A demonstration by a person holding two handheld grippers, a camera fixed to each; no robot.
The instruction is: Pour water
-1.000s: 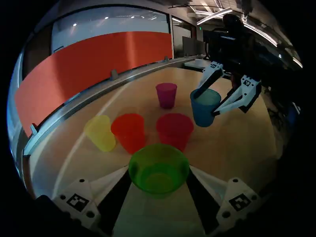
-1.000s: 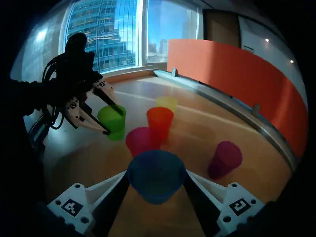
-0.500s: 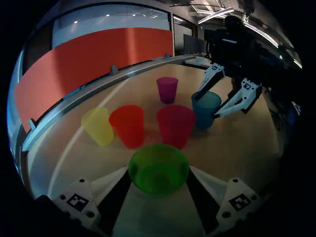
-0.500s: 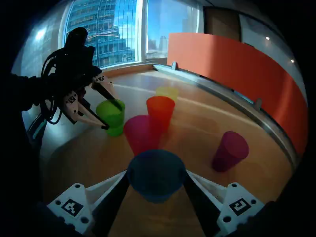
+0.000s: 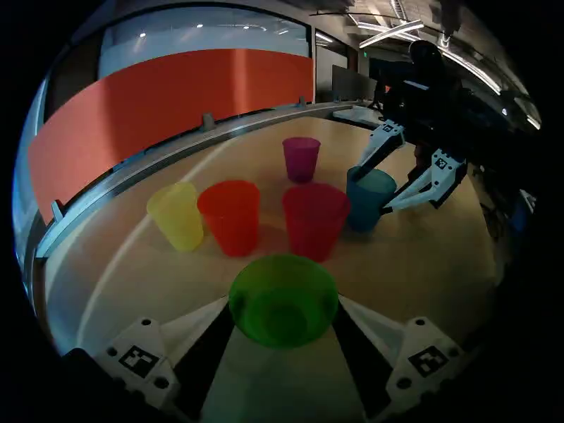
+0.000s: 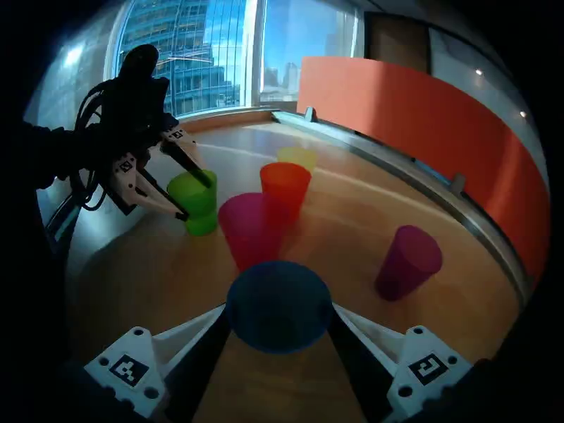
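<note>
My left gripper [image 5: 283, 317] is shut on a green cup [image 5: 283, 309], held low over the wooden table; the right gripper view has that green cup [image 6: 194, 202] at the left between white fingers [image 6: 158, 204]. A blue cup [image 6: 279, 316] is clamped in my right gripper [image 6: 279, 321], and the left gripper view has this blue cup [image 5: 369, 198] at the right, close to the table. Between the two stands a pink cup [image 5: 314, 221]. Beside it are an orange cup [image 5: 230, 215] and a yellow cup [image 5: 176, 214], with a purple cup [image 5: 301, 158] farther back.
An orange wall panel [image 5: 162, 99] and a metal rail [image 5: 141, 173] run along the table's far edge. A person's dark sleeve [image 6: 42, 158] holds the left gripper. Tall windows [image 6: 211, 56] stand behind. Bare wood [image 5: 416, 261] lies at the right of the cups.
The blue cup has come down from mid-air to just beside the pink cup. The green cup has edged closer to the group of cups.
</note>
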